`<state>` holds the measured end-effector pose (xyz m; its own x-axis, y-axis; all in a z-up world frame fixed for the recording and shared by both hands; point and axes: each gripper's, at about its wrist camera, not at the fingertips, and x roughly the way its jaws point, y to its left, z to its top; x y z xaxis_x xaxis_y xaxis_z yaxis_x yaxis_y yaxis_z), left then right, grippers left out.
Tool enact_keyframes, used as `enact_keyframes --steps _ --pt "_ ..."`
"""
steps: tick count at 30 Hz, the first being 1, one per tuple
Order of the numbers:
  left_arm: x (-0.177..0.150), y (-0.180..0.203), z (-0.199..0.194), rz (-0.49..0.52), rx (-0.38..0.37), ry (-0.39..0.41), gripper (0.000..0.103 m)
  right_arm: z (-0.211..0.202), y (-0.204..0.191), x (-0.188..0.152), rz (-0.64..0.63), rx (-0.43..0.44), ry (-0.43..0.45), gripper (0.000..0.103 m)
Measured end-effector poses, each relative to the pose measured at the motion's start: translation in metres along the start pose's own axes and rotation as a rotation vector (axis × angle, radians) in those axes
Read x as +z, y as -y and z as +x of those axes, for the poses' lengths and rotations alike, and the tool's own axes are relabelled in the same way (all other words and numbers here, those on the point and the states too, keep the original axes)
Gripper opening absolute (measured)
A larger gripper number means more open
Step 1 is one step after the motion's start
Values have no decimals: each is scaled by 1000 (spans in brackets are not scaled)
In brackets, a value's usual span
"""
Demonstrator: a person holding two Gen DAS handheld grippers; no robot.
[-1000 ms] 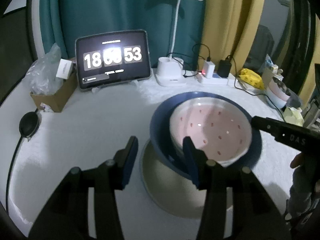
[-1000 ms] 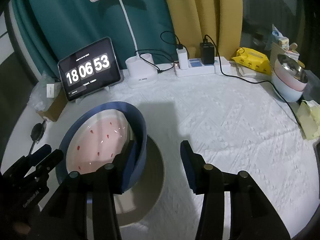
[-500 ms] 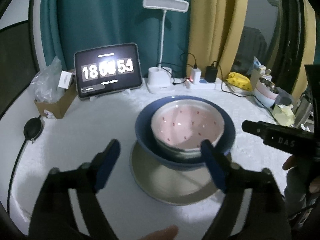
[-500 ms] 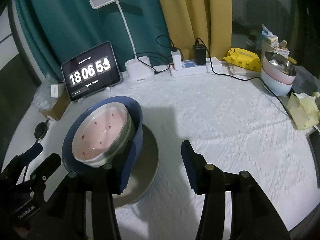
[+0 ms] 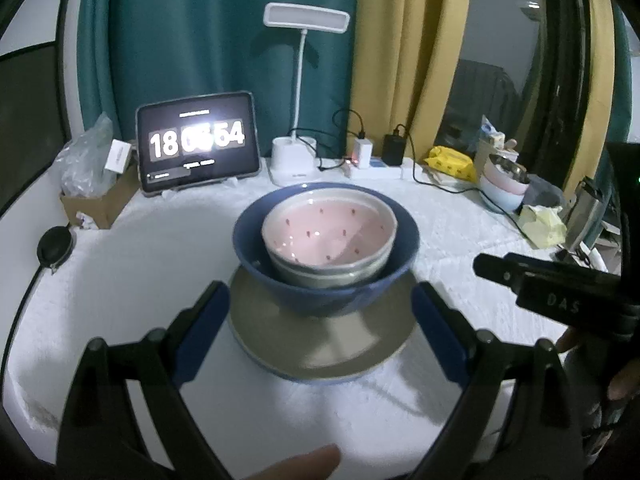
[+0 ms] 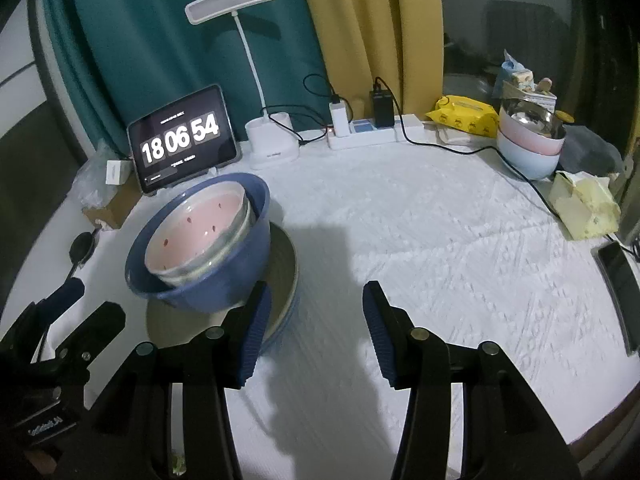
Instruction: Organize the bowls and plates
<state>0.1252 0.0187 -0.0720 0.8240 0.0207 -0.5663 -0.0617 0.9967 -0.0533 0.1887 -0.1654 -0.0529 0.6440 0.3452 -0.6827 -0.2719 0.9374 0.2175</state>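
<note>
White quilted tabletop (image 6: 440, 240), teal and yellow curtains behind, clutter along the back edge: clock tablet (image 6: 182, 138), lamp base (image 6: 272, 142), power strip (image 6: 372, 130). Dishes already nested left of centre: pink dotted bowl (image 5: 330, 232) inside a grey one, both in the blue bowl (image 5: 326, 294), sitting on the grey plate (image 5: 320, 344) w/ a blue plate rim under it, biggest at the bottom so the stack stays steady. Left gripper (image 5: 320, 332) released, jaws just opened wide, straddling the plate's width but not touching. Right gripper (image 6: 312, 332) part open, nothing between the pads, left finger just beside the plate rim. Plenty of bare cloth to the right; another bowl stack (image 6: 530, 144) sits far right, near cables and the tabletop edge, so careful reaching there.
</note>
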Motion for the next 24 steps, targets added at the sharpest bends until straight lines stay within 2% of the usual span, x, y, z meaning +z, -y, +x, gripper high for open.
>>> enact_keyframes --steps 10,24 --pt "-11 17 -24 23 3 71 93 -26 10 -23 -18 -49 56 51" --pt "-13 39 -67 66 -2 191 93 -75 22 -35 -32 -99 175 52"
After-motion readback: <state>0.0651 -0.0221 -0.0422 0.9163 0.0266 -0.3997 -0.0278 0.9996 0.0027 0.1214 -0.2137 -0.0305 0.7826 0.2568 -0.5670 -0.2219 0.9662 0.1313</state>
